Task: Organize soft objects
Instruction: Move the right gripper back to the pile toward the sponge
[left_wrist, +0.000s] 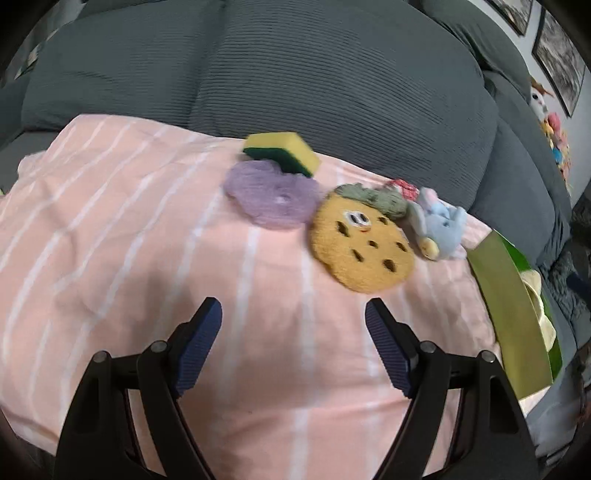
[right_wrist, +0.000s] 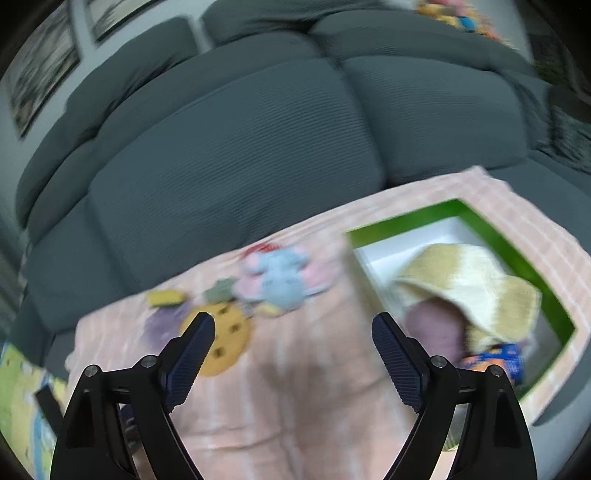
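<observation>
Claws, left (left_wrist: 293, 317) and right (right_wrist: 293, 330), gape wide, empty; no legible writing.

No legible text, labels or numbers in either view. Blue-orange packet (right_wrist: 496, 360) inside green box (right_wrist: 517, 254): print too blurred to read.

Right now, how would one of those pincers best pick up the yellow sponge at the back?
Probably across the two long sides of the yellow-and-green sponge, coming from above. It lies propped on the purple crocheted scrubber, so its block edges stand clear, and either open gripper could likely span it.
</observation>
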